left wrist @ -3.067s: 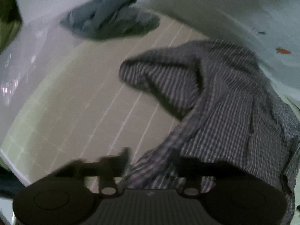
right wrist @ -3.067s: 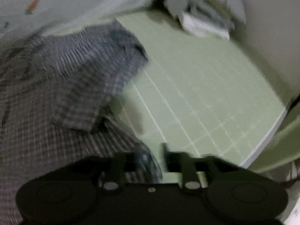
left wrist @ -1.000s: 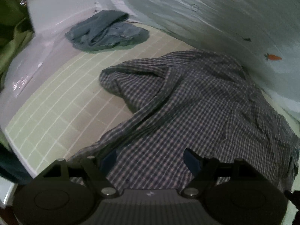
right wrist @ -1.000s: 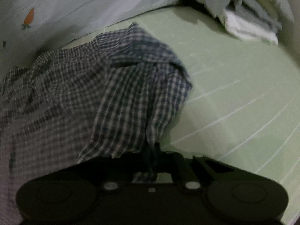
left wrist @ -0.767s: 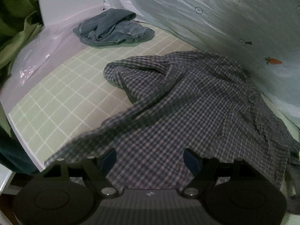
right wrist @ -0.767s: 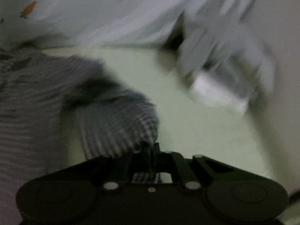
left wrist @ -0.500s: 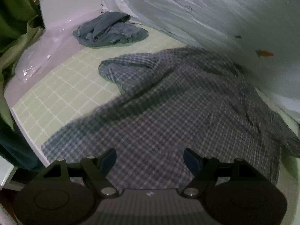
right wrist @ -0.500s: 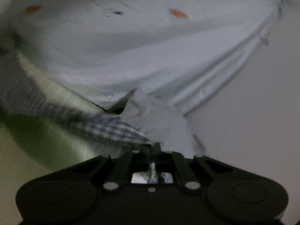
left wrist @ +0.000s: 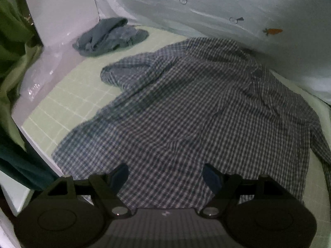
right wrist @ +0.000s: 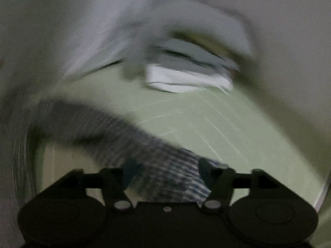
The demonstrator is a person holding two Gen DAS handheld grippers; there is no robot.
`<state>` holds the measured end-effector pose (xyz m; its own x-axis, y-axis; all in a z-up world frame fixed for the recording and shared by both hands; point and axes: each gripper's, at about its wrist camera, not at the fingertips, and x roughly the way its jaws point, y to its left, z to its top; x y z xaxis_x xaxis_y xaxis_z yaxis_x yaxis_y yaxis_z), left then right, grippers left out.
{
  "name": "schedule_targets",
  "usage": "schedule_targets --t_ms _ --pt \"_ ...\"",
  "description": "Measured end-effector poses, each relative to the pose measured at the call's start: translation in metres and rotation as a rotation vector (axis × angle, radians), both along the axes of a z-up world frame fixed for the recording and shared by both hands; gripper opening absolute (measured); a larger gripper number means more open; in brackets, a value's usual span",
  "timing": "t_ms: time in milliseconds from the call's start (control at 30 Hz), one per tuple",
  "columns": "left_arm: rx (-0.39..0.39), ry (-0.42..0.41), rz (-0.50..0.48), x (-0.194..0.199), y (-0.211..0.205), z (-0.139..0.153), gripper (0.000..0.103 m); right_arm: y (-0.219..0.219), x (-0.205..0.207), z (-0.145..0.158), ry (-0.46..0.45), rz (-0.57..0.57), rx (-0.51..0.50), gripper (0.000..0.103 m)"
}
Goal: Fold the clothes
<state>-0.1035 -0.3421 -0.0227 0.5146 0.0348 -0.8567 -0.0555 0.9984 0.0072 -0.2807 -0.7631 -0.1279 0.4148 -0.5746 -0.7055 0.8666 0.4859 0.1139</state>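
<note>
Sleeve (right wrist: 165, 171) freed, lying between the opening right gripper (right wrist: 165, 173); left gripper (left wrist: 165, 175) open.

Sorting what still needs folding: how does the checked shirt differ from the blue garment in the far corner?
The checked shirt is spread wide and mostly flat; the blue garment is bunched in a heap. The shirt is checked, the blue garment plain. The shirt lies near the left gripper, the blue garment by the wall. Both rest on the green gridded mat.

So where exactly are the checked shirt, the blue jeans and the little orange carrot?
checked shirt (left wrist: 186, 107): left wrist view, middle of its spread-out body.
blue jeans (left wrist: 109, 37): left wrist view, centre of the crumpled heap.
orange carrot (left wrist: 274, 31): left wrist view, the carrot's orange body.
</note>
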Motion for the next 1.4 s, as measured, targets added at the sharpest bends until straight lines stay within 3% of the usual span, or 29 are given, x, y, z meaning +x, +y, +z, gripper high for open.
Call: schedule_targets --t_ms 100,200,233,400,600,667,767,833,867,900,1000,1033,1233,1400 --pt "0.017 -0.002 0.006 0.001 -0.001 0.005 0.081 -0.016 -0.002 -0.017 0.073 -0.066 0.033 0.075" --pt "0.041 0.006 0.006 0.001 -0.004 0.007 0.081 -0.024 0.002 -0.027 0.159 -0.024 0.008 0.071" --pt "0.051 0.010 0.004 0.001 -0.005 0.008 0.081 -0.027 0.000 -0.028 0.163 0.002 0.009 0.057" --pt "0.093 0.026 -0.007 0.002 -0.010 0.010 0.081 -0.044 0.008 -0.027 0.213 0.146 -0.032 0.014" --pt "0.142 0.009 -0.016 0.007 -0.006 0.014 0.081 -0.126 0.023 -0.030 0.267 0.073 -0.111 0.013" --pt "0.139 0.005 0.000 0.009 0.001 0.015 0.081 -0.143 0.027 -0.024 0.251 0.014 -0.107 0.017" --pt "0.127 0.000 0.029 0.011 0.015 0.015 0.081 -0.125 0.031 -0.009 0.240 -0.024 -0.167 0.038" --pt "0.118 -0.005 0.045 0.014 0.024 0.015 0.081 -0.099 0.032 -0.003 0.225 -0.014 -0.211 0.062" --pt "0.114 -0.008 0.052 0.015 0.028 0.014 0.081 -0.082 0.032 0.000 0.210 -0.004 -0.223 0.067" --pt "0.109 -0.011 0.060 0.017 0.033 0.013 0.081 -0.065 0.033 0.002 0.195 0.006 -0.233 0.078" --pt "0.097 -0.012 0.079 0.026 0.051 0.007 0.081 -0.011 0.033 0.002 0.127 0.071 -0.183 0.091" --pt "0.095 -0.012 0.082 0.030 0.057 0.006 0.081 0.006 0.035 0.000 0.107 0.103 -0.148 0.100" --pt "0.049 -0.052 0.085 0.060 0.111 0.003 0.081 0.103 0.047 -0.007 0.015 0.196 0.004 0.103" --pt "-0.023 -0.088 0.124 0.096 0.167 -0.002 0.082 0.160 0.076 0.018 -0.019 0.224 0.036 0.103"
